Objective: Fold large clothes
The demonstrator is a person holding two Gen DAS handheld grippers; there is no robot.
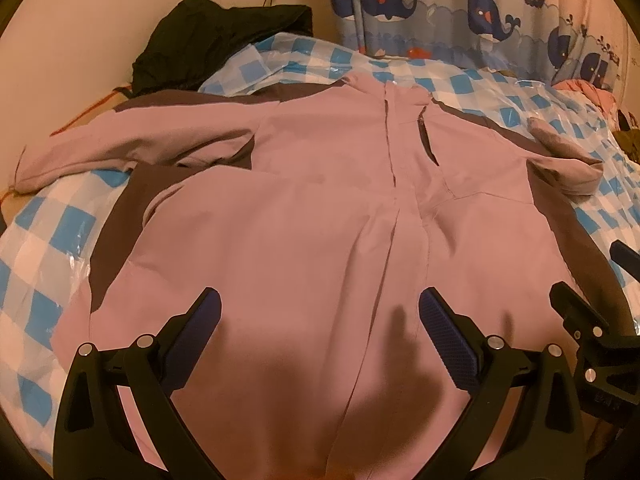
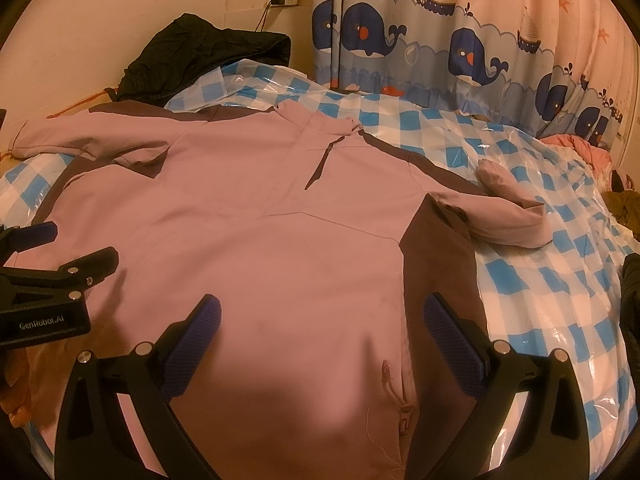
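While no box or basket shows in either view, the bed [image 1: 52, 216] itself carries everything, covered by a glossy blue-and-white checked plastic sheet [image 2: 532, 280]. Spread front-up across it lies the large pink jacket with dark brown side and shoulder panels [image 1: 320, 208], collar toward the whale-print curtain [image 2: 460, 48], its closed front placket running down the middle. One sleeve stretches out flat toward the wall side; the other sleeve [image 2: 508, 216] is bent and doubled on the checked sheet. A crumpled black garment [image 1: 216, 40] sits at the far corner of the bed, beside the jacket's shoulder.

Over the jacket's lower hem hangs the left gripper [image 1: 320, 328], jaws spread wide, nothing between them; its blue ribbed pads [image 1: 448, 340] are apart from the cloth. Just beside it, above the brown side panel, the right gripper [image 2: 322, 332] has its jaws equally wide and empty.
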